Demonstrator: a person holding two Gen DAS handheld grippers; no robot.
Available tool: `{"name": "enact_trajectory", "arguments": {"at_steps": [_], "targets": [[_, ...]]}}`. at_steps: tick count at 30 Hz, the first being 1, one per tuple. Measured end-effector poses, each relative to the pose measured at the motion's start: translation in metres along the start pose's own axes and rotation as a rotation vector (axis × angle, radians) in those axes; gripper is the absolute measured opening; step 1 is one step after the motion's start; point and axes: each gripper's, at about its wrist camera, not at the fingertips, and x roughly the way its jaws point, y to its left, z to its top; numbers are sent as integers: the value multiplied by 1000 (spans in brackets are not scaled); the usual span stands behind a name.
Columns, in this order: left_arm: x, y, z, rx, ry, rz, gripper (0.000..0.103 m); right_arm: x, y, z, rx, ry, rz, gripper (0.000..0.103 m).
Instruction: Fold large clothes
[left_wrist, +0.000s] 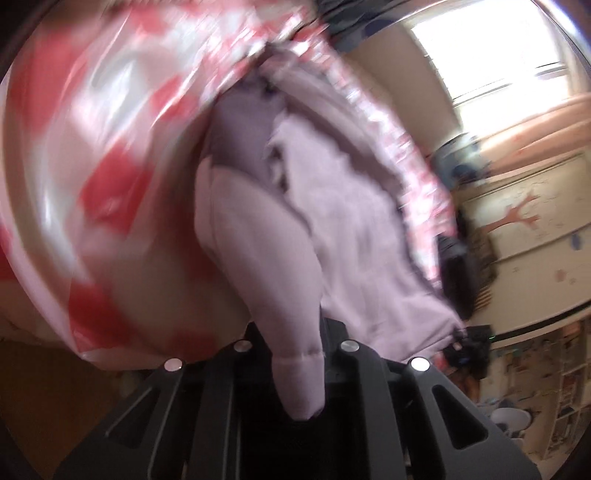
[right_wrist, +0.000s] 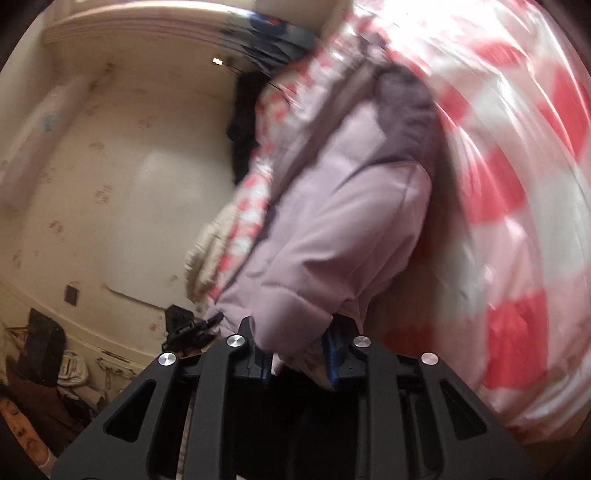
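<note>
A lilac padded jacket (left_wrist: 343, 229) lies on a bed with a red and white checked cover (left_wrist: 103, 192). My left gripper (left_wrist: 295, 332) is shut on a sleeve (left_wrist: 266, 251) of it, whose cuff end hangs back between the jaws. In the right wrist view, my right gripper (right_wrist: 297, 354) is shut on a thick folded edge of the jacket (right_wrist: 332, 221), pressed between the blue pads (right_wrist: 331, 356). Each view shows the other gripper small and dark at the jacket's far corner, the right gripper (left_wrist: 463, 341) and the left gripper (right_wrist: 184, 326). Both views are blurred.
A cream wall (right_wrist: 122, 177) with small patterns and a bright window (left_wrist: 491, 48) lie beyond the bed. Dark clothes (right_wrist: 243, 122) and a cream garment (right_wrist: 207, 254) sit at the bed's edge. Bags and clutter (right_wrist: 44, 369) cover the floor.
</note>
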Motion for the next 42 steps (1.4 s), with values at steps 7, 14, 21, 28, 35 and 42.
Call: {"name": "enact_trajectory", "arguments": {"at_steps": [7,14,21,28,35,42], "targets": [[-85,-75,0,122,-125,-131,11,-61,90,10,-165,-108,133,1],[-84,-42,-58,197,77,-64,20,-118,88,-41,-191,39,-52,47],[-77,73,-72,-42,64,-73,61,-115,-49,-45,138,79,-119,89],[-114,106,-50,-168,-130,-145,89,-35,-86,-46,189,281,4,90],[-56,112,-44,-144,91,-75,92,11,-101,-40,223,402,9,92],[-10,107,-52,-100,200,-141,95,28,-88,-36,166,397,70,88]]}}
